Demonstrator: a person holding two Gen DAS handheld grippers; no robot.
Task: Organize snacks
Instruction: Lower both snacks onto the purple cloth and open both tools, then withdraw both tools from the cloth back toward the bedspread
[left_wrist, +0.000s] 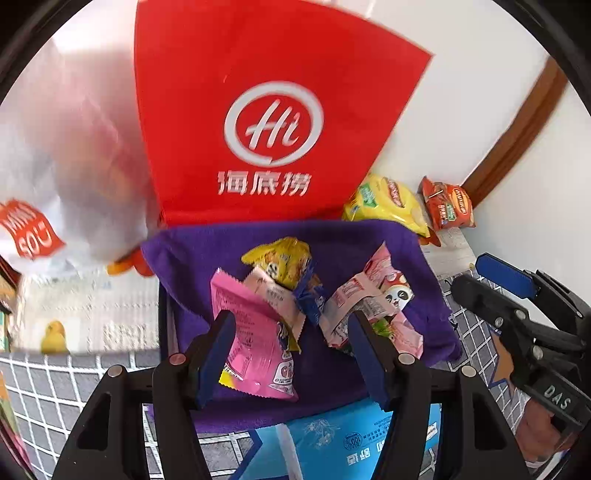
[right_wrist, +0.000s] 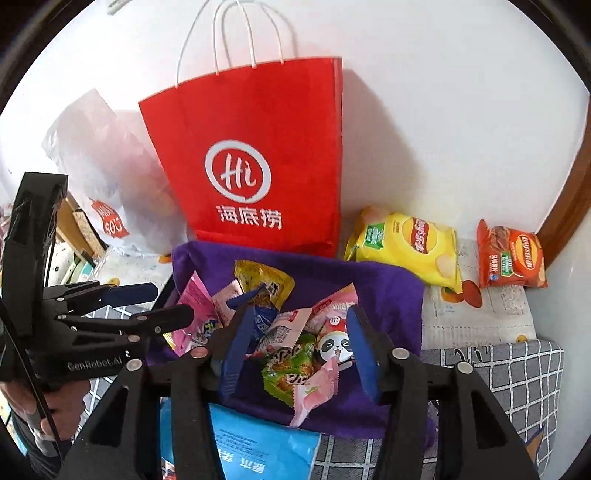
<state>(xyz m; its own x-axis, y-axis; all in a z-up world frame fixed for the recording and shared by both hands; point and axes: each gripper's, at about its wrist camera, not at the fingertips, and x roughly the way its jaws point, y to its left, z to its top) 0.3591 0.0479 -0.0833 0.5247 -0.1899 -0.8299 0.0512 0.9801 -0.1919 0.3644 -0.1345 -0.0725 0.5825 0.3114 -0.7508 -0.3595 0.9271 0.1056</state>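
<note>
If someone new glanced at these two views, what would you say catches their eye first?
Most striking is the tall red paper bag with its white logo, standing against the white wall. In front of it lies a purple cloth heaped with small snack packets. To the right, a yellow chip bag and an orange one lie by the wall.

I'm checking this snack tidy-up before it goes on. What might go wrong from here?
1. The small packets lie overlapped on the purple cloth, so the open right gripper may pinch several or drag the cloth.
2. The left gripper, also open, hangs close beside it; they might collide.
3. The red paper bag stands just behind the pile and may tip if bumped.
</note>
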